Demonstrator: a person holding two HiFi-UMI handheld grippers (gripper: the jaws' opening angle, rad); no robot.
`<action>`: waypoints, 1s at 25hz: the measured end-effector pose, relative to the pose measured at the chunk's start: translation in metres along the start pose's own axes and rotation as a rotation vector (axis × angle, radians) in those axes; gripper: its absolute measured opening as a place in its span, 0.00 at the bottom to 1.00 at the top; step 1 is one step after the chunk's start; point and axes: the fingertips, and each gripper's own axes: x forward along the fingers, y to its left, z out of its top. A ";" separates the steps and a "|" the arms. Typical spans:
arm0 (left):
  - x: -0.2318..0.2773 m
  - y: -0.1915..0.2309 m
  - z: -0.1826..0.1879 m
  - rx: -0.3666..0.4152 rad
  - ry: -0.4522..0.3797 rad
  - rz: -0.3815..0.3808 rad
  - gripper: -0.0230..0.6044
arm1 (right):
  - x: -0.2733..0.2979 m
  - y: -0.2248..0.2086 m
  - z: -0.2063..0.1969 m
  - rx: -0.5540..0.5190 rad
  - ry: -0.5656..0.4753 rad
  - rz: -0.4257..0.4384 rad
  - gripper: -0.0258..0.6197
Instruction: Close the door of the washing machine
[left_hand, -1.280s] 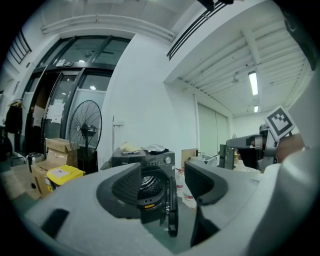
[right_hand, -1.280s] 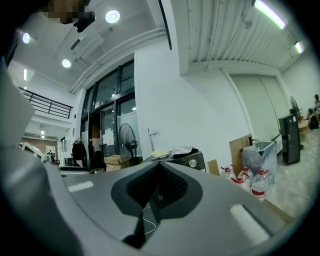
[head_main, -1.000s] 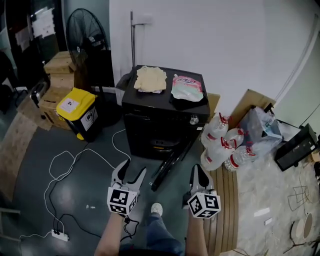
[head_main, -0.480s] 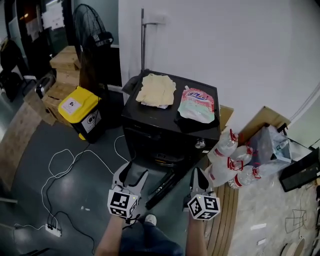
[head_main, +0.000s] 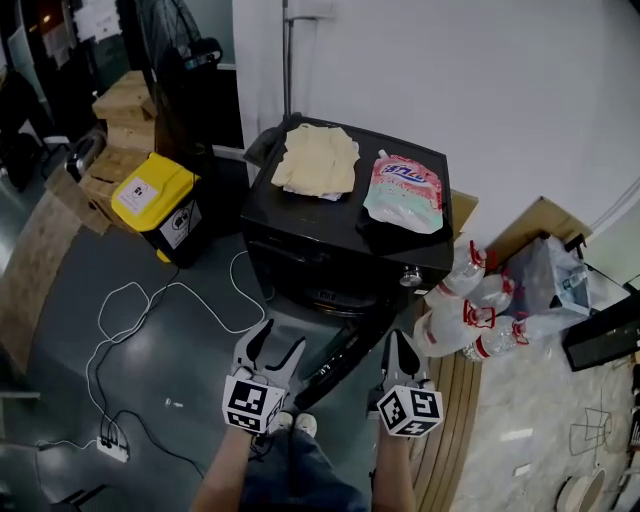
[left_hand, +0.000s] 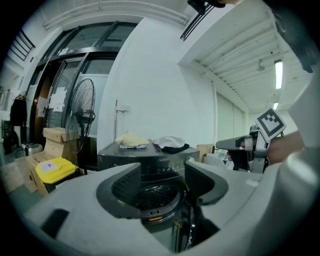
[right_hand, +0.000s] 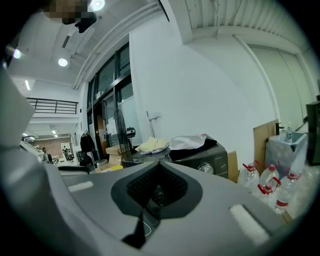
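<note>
Door (head_main: 335, 361) open — just right of left hand-held gripper (head_main: 280, 338).

Washing machine (head_main: 345, 245): black all over, door (head_main: 335, 362) included.
Cloth (head_main: 318, 160): pale yellow.
Pouch (head_main: 405, 193): I read pink above, pale green below.
Bin (head_main: 158, 195): yellow lid, black body.
Bottles (head_main: 478, 318): clear, red caps.
Floor (head_main: 180, 365): dark grey-blue.
Left gripper (head_main: 280, 342), right gripper (head_main: 398, 342): I log both as light grey, with black-and-white square markers.

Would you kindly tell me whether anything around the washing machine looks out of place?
The door of the washing machine stands swung open at the front. A cloth and a pouch lie on its top, and water bottles are heaped beside it.
</note>
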 end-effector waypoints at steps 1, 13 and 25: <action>0.001 -0.001 -0.007 -0.003 0.013 -0.005 0.46 | 0.001 0.000 -0.006 0.000 0.011 0.001 0.06; 0.018 -0.035 -0.126 -0.013 0.159 -0.108 0.46 | 0.015 -0.002 -0.120 0.037 0.154 0.030 0.06; 0.006 -0.099 -0.245 -0.022 0.338 -0.237 0.46 | 0.014 -0.007 -0.178 0.051 0.233 0.045 0.06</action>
